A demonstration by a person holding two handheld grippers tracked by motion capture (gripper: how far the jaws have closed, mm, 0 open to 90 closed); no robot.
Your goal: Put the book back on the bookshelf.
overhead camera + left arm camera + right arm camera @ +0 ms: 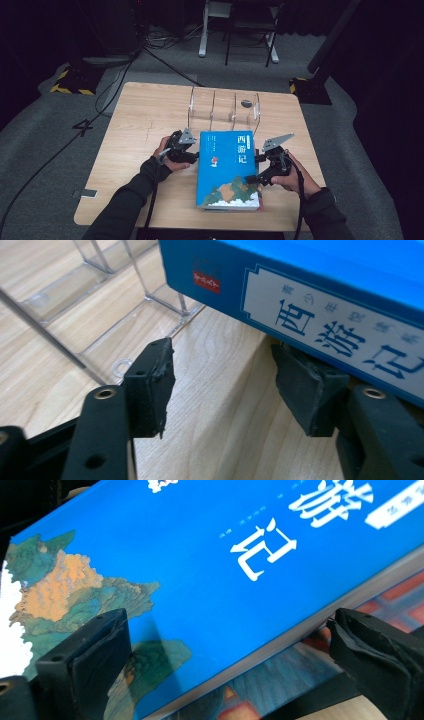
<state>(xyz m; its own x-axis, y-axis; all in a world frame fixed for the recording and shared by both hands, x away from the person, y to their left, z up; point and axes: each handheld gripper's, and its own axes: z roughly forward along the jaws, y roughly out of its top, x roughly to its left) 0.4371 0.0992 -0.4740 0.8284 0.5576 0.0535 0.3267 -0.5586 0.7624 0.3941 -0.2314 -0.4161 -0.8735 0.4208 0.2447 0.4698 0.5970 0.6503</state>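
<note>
Blue book (227, 167) is lying flat on the table (145, 115) near the clear rack (224, 107), left tool (192, 156) gaping under its spine, right tool (256, 167) straddling its edge unclamped, so it risks slipping.

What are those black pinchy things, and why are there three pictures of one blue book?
No robot here: a person sits at a wooden table and holds a pinching tool in each hand, the left gripper and the right gripper. The big picture comes from a camera overhead. The other two come from small cameras riding on the tools, so you look along their black jaws. On the table lie a blue book, another colourful book under it, and a clear plastic rack behind. The left gripper is open, with one jaw tucked under the blue book's spine. The right gripper straddles its opposite edge; whether it squeezes is unclear.
</note>
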